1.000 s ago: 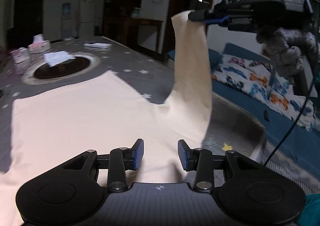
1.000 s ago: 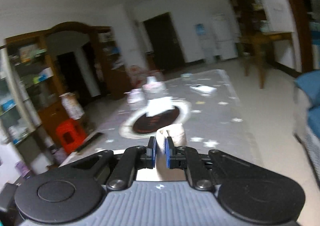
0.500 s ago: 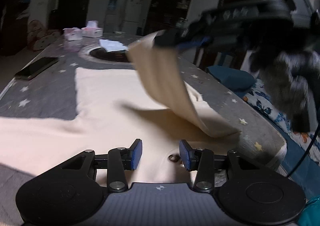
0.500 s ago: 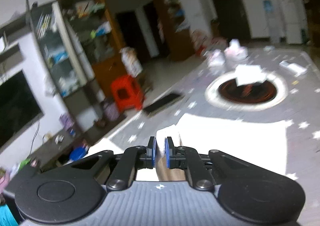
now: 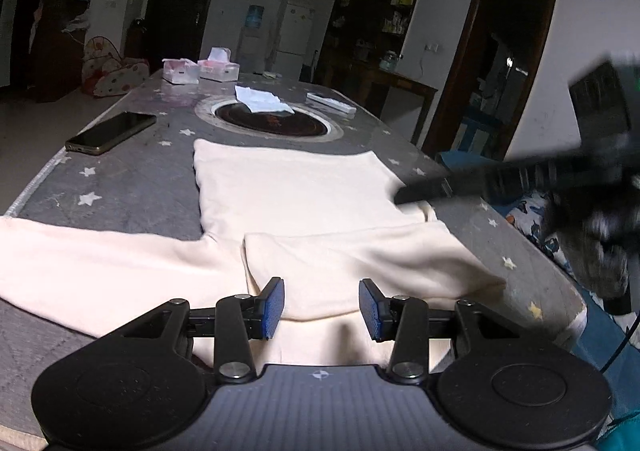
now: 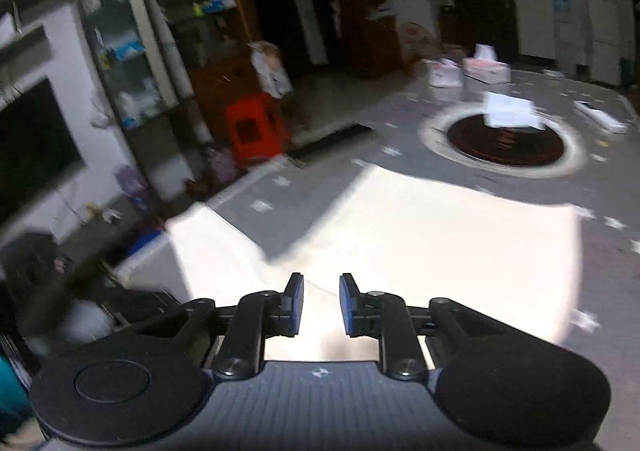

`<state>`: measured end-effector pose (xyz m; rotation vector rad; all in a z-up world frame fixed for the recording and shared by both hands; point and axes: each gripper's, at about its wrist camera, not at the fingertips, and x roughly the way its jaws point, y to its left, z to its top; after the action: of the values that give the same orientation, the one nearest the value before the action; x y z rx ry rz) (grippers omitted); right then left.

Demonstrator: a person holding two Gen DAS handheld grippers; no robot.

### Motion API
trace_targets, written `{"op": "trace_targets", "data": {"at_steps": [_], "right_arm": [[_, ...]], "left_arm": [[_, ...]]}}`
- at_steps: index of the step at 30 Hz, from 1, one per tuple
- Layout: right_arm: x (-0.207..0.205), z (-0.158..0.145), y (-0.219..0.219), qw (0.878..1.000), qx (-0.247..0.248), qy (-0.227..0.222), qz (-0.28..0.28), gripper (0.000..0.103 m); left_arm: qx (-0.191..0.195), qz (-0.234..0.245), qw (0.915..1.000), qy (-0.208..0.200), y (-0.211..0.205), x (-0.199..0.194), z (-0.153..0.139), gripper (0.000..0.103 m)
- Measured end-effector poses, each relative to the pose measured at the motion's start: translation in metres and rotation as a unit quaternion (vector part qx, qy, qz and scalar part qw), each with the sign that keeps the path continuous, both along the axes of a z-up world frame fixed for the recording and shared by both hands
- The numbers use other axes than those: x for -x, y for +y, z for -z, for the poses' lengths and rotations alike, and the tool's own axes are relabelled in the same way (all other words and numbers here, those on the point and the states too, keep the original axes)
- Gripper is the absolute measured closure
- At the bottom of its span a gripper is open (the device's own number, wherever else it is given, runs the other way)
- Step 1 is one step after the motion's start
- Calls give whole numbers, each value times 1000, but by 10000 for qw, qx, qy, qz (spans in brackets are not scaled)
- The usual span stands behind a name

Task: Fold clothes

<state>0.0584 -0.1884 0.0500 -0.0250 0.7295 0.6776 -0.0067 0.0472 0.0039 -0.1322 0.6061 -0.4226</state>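
Since the earlier frames the right sleeve point(image 5: 360, 263) has been laid across the cream garment point(image 5: 292, 187) on the counter point(image 5: 132, 179), and the right gripper point(image 6: 321, 305) has just been opening, nothing between its jaws. The left gripper point(image 5: 321, 307) is held part-open and empty. The other sleeve point(image 5: 100, 263) runs toward nine o'clock, nearer the left gripper.

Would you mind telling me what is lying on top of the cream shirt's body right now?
One sleeve lies folded across the shirt, below the chest. The other sleeve still lies out flat on the table. Whatever is beneath the folded sleeve is covered.
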Motion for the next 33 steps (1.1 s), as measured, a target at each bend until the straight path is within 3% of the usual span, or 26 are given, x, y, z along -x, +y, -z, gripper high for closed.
{"op": "trace_targets", "data": {"at_steps": [9,11,15,22,33], "right_arm": [[26,43,-57,9934,845,192,755,83],[28,46,-59,9900,1105,94,872,83],[28,39,-61,9894,1123,-121,909,83],[1,37,-55,9886,1207,-474,767,79],[-28,42,-61,9881,1423,-485,-324,79]], "left_arm": [[-79,-215,9997,25,3,-24,0,59],[-63,-347,9994,70,9,-31,2,59],[-69,-630,9979,104,23,-39,2,59],[-115,-989,9947,244,43,-47,9,59],[-213,-1167,9921,396,52,-54,17,59]]}}
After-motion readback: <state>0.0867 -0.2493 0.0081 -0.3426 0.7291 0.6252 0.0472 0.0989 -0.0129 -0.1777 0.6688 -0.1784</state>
